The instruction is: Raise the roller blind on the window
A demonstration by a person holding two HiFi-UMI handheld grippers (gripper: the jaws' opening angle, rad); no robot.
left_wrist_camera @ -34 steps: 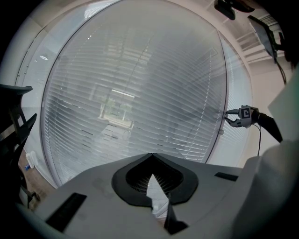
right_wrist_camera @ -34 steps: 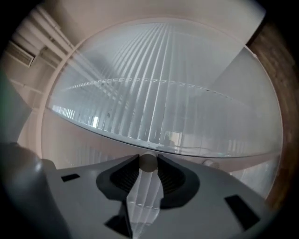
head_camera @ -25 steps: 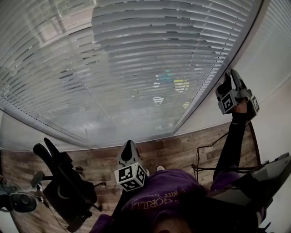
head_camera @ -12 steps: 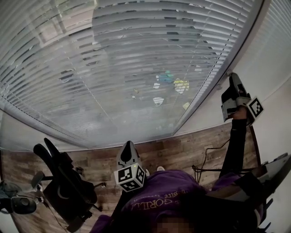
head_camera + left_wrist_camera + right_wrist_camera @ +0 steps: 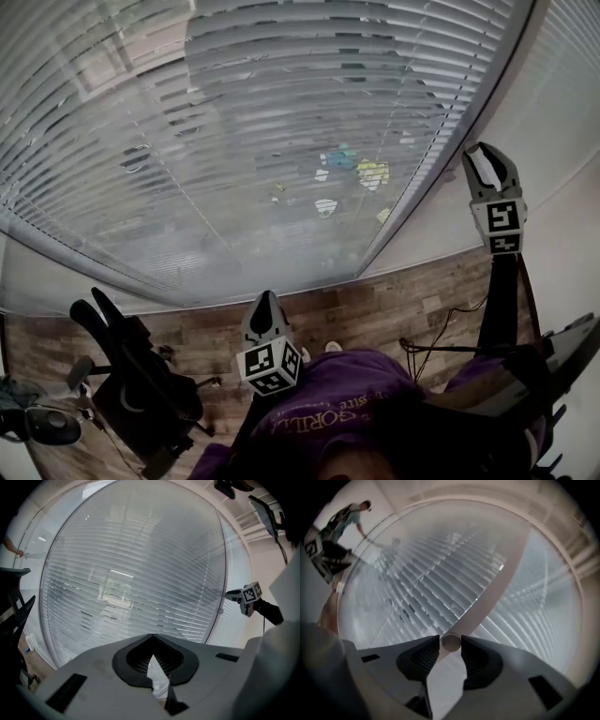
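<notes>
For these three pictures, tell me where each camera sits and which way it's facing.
Head view: on the person's head, facing steeply down at the slatted blind and wood floor; shows the purple top, left tool and right tool.
Left gripper view: on the left tool, facing the blind; its own shut jaws show in front.
Right gripper view: on the right tool, facing the window post; its jaws sit closed on a round knob.
Shared: head and left gripper views both show the right tool.
</notes>
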